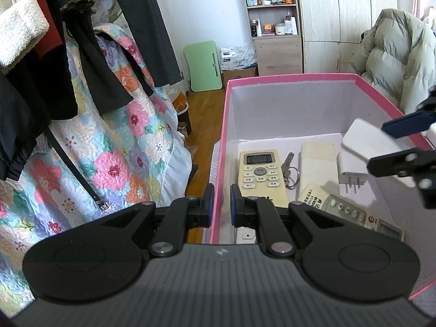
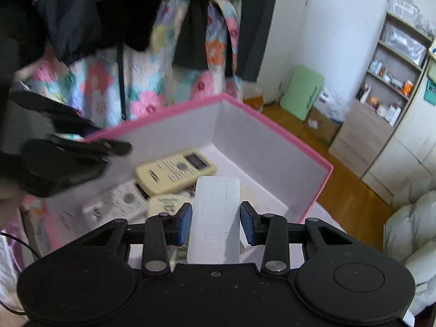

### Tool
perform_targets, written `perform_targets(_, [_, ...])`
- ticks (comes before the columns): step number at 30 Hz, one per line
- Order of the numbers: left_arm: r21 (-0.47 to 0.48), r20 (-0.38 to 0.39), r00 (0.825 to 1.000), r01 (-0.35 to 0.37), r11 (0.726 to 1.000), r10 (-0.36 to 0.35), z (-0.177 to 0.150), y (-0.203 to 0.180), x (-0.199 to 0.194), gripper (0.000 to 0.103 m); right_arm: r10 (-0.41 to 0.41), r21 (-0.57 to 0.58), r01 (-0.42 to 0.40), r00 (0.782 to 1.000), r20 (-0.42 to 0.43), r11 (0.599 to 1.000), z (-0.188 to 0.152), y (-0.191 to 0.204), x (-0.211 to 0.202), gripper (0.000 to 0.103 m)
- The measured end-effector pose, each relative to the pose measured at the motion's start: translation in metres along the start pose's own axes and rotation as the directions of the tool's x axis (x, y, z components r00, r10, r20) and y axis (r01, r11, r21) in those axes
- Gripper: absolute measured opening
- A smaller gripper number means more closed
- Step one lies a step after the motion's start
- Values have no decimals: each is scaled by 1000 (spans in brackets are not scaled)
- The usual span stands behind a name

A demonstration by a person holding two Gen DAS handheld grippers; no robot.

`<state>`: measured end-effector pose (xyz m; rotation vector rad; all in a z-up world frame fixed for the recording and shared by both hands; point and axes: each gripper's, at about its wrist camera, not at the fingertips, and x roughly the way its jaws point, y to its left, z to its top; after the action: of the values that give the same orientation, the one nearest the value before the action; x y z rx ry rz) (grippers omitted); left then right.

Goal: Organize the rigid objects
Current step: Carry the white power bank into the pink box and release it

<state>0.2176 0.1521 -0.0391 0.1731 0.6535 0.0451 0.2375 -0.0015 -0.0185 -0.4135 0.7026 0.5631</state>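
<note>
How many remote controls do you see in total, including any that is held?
3: a cream remote flat in the pink box, a second remote near its front, and a white remote in the right gripper. More may be hidden.

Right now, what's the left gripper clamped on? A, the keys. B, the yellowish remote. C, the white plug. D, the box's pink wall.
D: the left gripper has a pad on each side of the pink box wall, while the yellowish remote, keys and plug lie loose inside.
</note>
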Motion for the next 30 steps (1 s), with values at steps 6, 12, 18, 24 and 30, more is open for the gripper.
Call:
perform_targets(6, [3, -2, 1000, 3, 1000, -3, 1, -1, 1, 10, -34, -58, 30, 997, -74, 998, -12, 6, 18, 44])
perform_targets(12, [4, -4, 1000, -1, 1000, 1, 1, -1, 1, 10, -90, -55, 91, 996, 20, 994, -19, 10, 2, 58])
perform_targets(18, [8, -8, 1000, -6, 1000, 6, 0, -1, 2, 10, -78, 157, 57, 989, 129, 986, -34, -27, -44, 60])
perform_targets(24, [4, -26, 1000, -11, 1000, 11, 1, -1, 3, 10, -142, 289, 121, 988, 55, 950, -72, -67, -64, 60])
perform_targets(30, [6, -28, 1000, -15, 1000, 15, 2, -3, 4, 10, -149, 391, 150, 988, -32, 908, -112, -89, -58, 60])
